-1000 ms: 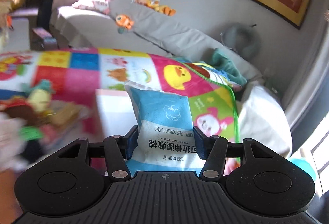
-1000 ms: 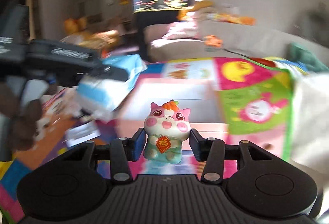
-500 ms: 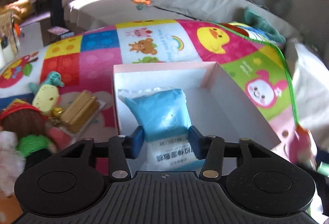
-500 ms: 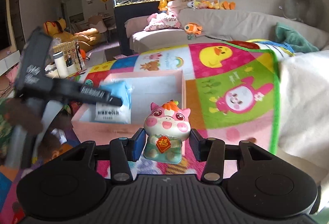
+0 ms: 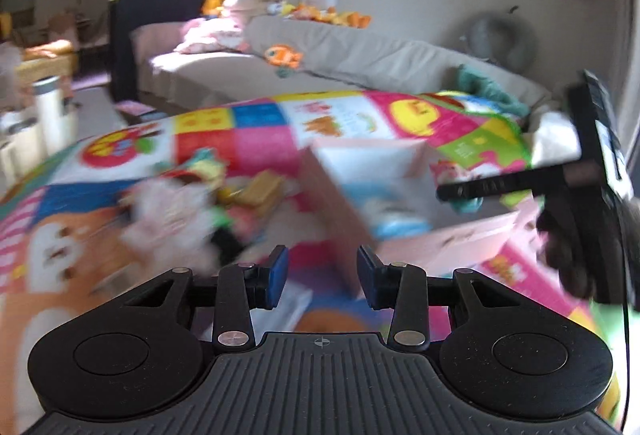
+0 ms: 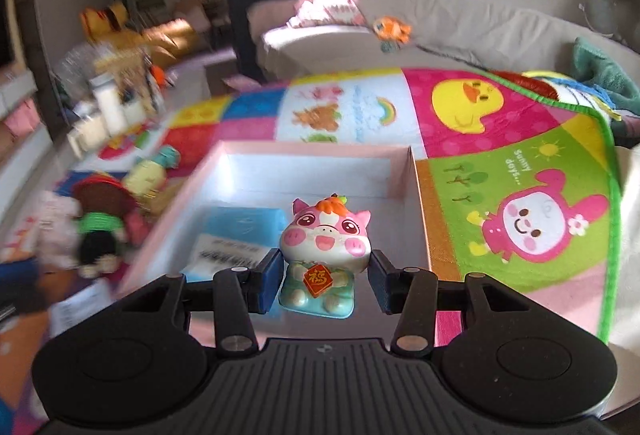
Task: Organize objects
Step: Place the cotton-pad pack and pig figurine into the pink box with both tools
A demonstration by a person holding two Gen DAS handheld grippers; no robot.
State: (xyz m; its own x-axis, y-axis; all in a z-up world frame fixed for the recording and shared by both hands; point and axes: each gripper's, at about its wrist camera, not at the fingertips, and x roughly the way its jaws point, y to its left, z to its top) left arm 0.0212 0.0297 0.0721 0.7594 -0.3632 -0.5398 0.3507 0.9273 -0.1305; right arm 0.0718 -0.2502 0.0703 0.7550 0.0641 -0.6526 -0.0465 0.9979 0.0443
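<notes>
In the left wrist view my left claw (image 5: 320, 277) was empty. A moment earlier it had gripped the blue wipes packet over the box; since then its jaws had been closing partway with nothing between them, and the view had swung off toward the toy pile (image 5: 180, 203) on the play mat (image 5: 248, 123). The packet (image 5: 384, 203) showed as a blurred blue patch inside the pink box (image 5: 340, 211), so I judged that item stowed. My right claw (image 5: 460, 191) reached in from the right, over the box.

In the right wrist view my right claw (image 6: 324, 281) was clamped on the pig figurine (image 6: 322, 255), its opening unchanged from the earlier pictures, and it now hung over the box's near edge rather than short of it. The box (image 6: 412, 187) held only the packet (image 6: 236, 235), lying flat at the near left; the rest of its white floor was bare. The figurine looked ready to be lowered beside it. A doll (image 6: 100, 231) and other toys waited on the mat, left of the box.
</notes>
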